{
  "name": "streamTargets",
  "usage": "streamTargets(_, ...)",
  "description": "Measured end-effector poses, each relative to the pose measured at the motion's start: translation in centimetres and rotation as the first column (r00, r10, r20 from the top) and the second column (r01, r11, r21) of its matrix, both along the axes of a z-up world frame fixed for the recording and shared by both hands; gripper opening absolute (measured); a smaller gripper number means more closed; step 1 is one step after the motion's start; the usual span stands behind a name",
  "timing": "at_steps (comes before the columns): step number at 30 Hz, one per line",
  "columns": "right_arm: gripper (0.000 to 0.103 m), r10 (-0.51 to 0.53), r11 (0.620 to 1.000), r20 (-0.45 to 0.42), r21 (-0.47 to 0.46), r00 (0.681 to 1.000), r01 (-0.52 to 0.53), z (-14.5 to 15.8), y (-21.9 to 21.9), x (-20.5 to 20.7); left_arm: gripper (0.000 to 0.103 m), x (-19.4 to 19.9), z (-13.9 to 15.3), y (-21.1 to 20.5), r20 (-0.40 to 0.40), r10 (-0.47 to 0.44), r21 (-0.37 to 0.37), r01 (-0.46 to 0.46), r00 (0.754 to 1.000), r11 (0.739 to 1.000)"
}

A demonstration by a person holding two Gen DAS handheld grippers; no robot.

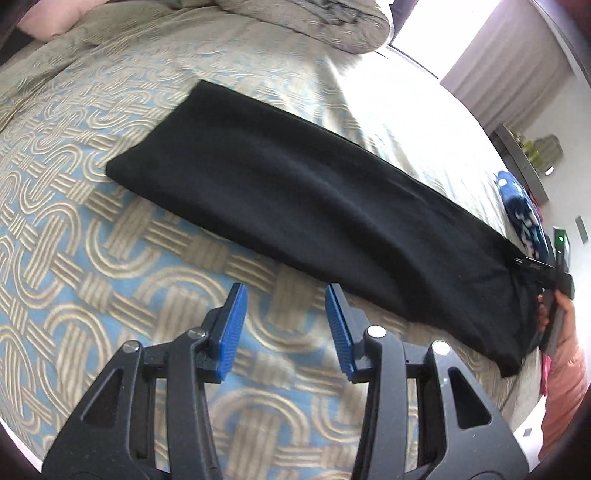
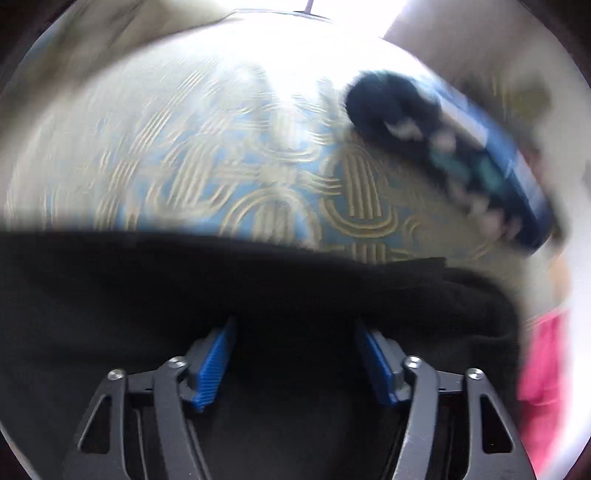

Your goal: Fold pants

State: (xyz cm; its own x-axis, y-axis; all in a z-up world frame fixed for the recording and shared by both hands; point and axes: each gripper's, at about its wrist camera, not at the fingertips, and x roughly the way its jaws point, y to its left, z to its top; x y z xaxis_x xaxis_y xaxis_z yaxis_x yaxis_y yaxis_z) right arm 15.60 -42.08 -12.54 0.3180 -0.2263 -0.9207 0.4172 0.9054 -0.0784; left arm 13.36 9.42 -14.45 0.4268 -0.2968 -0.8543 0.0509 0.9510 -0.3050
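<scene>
Patterned bedspread (image 1: pixel 92 229) is covered by black pants (image 1: pixel 295 206), laid long; left gripper (image 1: pixel 286 328) is held spread nearby, right gripper (image 2: pixel 295 354) spread over the cloth.

Readable text: none in either view
Black pants (image 1: pixel 295 206): no label or brand visible
Bedspread (image 1: pixel 110 229): woven pattern only, no lettering
Right wrist view: blurred, nothing readable

A bedspread (image 1: pixel 110 221) with a blue and beige looped pattern covers the bed. A rumpled quilt (image 1: pixel 314 26) lies at its far end; a blue patterned cloth (image 1: pixel 517 206) rests near its right edge.
</scene>
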Motion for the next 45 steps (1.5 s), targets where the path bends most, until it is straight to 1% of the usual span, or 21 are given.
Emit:
streamTargets(1,0.065,-0.03,1.0,-0.009,-0.004,1.0,0.03,0.3,-0.3,0.2,0.046,0.3,-0.1,0.4,-0.004,0.011,0.0,-0.011,1.0,1.0)
streamTargets(4,0.059,-0.055,0.991,-0.035,-0.122,0.998,0.05,1.6,0.8,0.4,0.046,2.1,-0.8,1.9,-0.015,0.051,0.009,-0.051,0.999,0.999)
streamTargets(5,0.059,-0.031,0.996,-0.007,-0.089,0.999,0.03,2.5,1.9,0.0,0.046,2.6,-1.0,2.2,-0.019,0.067,0.01,-0.066,0.998,0.998)
streamTargets(8,0.059,0.114,0.99,0.063,0.074,0.991,-0.119,4.3,6.4,-0.9,0.047,4.0,-1.5,4.1,-0.035,0.122,-0.037,-0.123,0.992,0.992)
streamTargets(10,0.059,0.21,0.973,0.076,0.083,0.975,-0.216,5.0,10.2,-1.2,0.047,4.9,-1.6,5.2,-0.042,0.16,-0.066,-0.163,0.986,0.984)
streamTargets(12,0.059,0.319,0.943,0.087,0.067,0.944,-0.325,5.4,14.5,-1.2,0.046,5.6,-1.5,5.9,-0.049,0.182,-0.066,-0.185,0.982,0.98)
streamTargets(14,0.059,0.4,0.91,0.099,0.078,0.911,-0.408,5.8,18.0,-1.1,0.035,6.5,-1.8,6.5,-0.054,0.195,-0.087,-0.199,0.979,0.976)
streamTargets(15,0.059,0.421,0.899,0.102,0.087,0.901,-0.43,5.8,19.0,-1.1,0.021,6.9,-2.0,6.8,-0.057,0.203,-0.099,-0.208,0.977,0.973)
streamTargets(16,0.059,0.443,0.886,0.106,0.1,0.89,-0.453,5.7,20.4,-1.1,0.012,7.4,-2.4,7.1,-0.067,0.217,-0.11,-0.223,0.974,0.969)
streamTargets(18,0.059,0.472,0.868,0.108,0.116,0.875,-0.483,5.2,22.1,-0.8,0.006,8.0,-2.7,8.0,-0.085,0.238,-0.164,-0.249,0.968,0.955)
streamTargets(20,0.059,0.497,0.854,0.103,0.117,0.862,-0.507,4.8,23.7,-0.7,0.004,8.1,-1.9,8.7,-0.072,0.254,-0.205,-0.264,0.964,0.943)
streamTargets(24,0.059,0.519,0.843,0.091,0.108,0.85,-0.526,4.8,25.9,-1.0,0.004,6.6,2.8,9.7,0.121,0.294,-0.177,-0.271,0.948,0.946)
streamTargets(27,0.059,0.535,0.836,0.064,0.106,0.842,-0.539,4.2,26.9,-0.6,0.004,7.0,1.4,10.6,0.061,0.291,-0.145,-0.28,0.955,0.949)
streamTargets(30,0.06,0.527,0.839,0.042,0.133,0.849,-0.528,3.0,27.2,-0.3,0.008,6.6,-0.7,10.8,0.006,0.289,-0.102,-0.287,0.957,0.952)
streamTargets(32,0.06,0.521,0.841,0.037,0.146,0.853,-0.52,2.6,27.4,-0.2,0.014,6.0,-0.9,11.3,0.027,0.328,-0.072,-0.326,0.944,0.943)
streamTargets(35,0.06,0.528,0.839,0.026,0.141,0.849,-0.526,2.4,27.6,-0.1,0.023,5.1,-0.3,12.0,0.049,0.349,-0.1,-0.343,0.936,0.934)
streamTargets(37,0.06,0.538,0.834,0.023,0.131,0.842,-0.536,2.5,27.8,0.0,0.045,4.5,0.2,11.8,0.055,0.321,-0.114,-0.313,0.946,0.943)
streamTargets(38,0.06,0.542,0.832,0.023,0.124,0.84,-0.54,2.5,27.9,0.1,0.048,4.3,0.4,11.7,0.055,0.311,-0.119,-0.304,0.949,0.945)
streamTargets(40,0.06,0.538,0.835,0.026,0.123,0.843,-0.537,2.6,28.2,0.4,0.051,4.2,0.3,11.4,0.04,0.288,-0.132,-0.28,0.957,0.951)
streamTargets(43,0.06,0.534,0.834,0.035,0.146,0.845,-0.532,2.6,28.6,0.7,0.055,4.2,-0.9,10.1,-0.037,0.231,-0.21,-0.234,0.972,0.949)
streamTargets(45,0.06,0.54,0.829,0.036,0.147,0.841,-0.539,2.5,28.9,0.7,0.054,4.7,-2.0,9.1,-0.08,0.204,-0.214,-0.216,0.976,0.953)
